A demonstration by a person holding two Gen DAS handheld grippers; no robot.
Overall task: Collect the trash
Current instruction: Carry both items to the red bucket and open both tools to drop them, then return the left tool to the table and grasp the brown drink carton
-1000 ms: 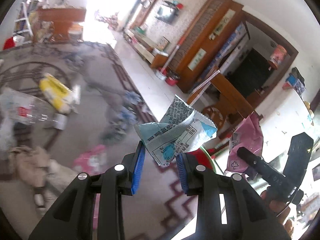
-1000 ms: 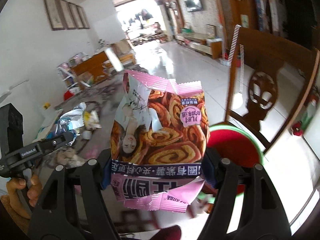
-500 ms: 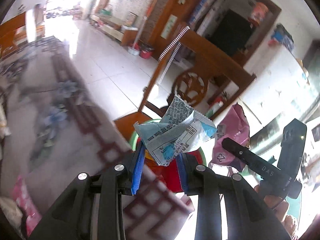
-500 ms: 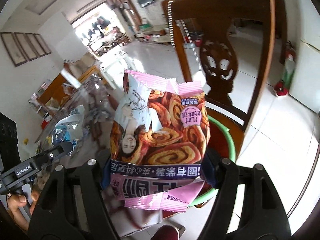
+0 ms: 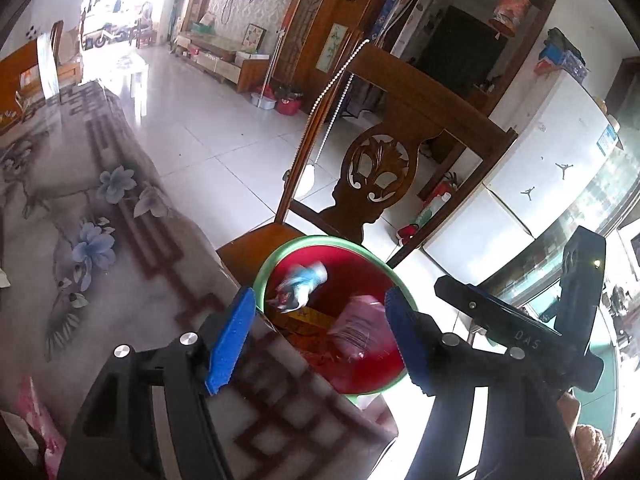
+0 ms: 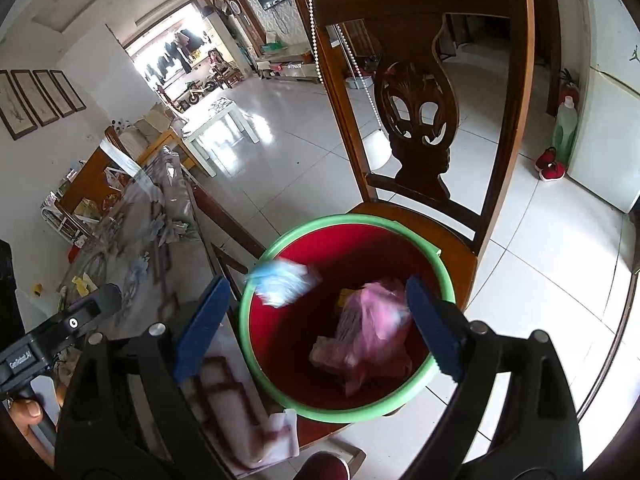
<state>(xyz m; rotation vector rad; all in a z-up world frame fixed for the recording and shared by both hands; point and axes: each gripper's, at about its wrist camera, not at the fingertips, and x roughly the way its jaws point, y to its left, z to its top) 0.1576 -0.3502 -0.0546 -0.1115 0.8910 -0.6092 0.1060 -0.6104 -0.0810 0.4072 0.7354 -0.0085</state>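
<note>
Left gripper (image 5: 320, 336): one, its two blue-padded fingers (image 5: 230, 340) spread wide with nothing between them, hanging over the edge of the surface and the bin.
Right gripper (image 6: 318, 324): one, its two blue-padded fingers (image 6: 202, 318) also spread wide and empty, held above the bin mouth; in the left wrist view its black body shows at the right.
Bin (image 6: 416, 230): one red bucket with a green rim, standing on the chair seat just beside the surface edge.
Blue wrapper (image 6: 282, 280): one, blurred, at the near left part of the bin mouth just inside the rim; also in the left wrist view (image 5: 302, 284). Whether it is touching anything cannot be told.
Pink snack bag (image 6: 370, 330): one, blurred, inside the bin toward the right, against the red wall; also in the left wrist view (image 5: 356, 326).
Other trash in bin: a yellow scrap (image 5: 310, 316) lies between the two wrappers; its kind cannot be told.
Chair (image 6: 416, 92): one, dark wood with a carved back, a string of white beads (image 6: 316, 36) draped over its top rail.
Surface (image 5: 100, 216): one, covered by a grey cloth with blue flowers under a clear sheet; small litter lies on its far part in the right wrist view (image 6: 82, 284).
Floor: white glossy tiles; one green bottle (image 6: 564, 128) and one pair of red shoes (image 6: 552, 168) stand near the white cabinet.
</note>
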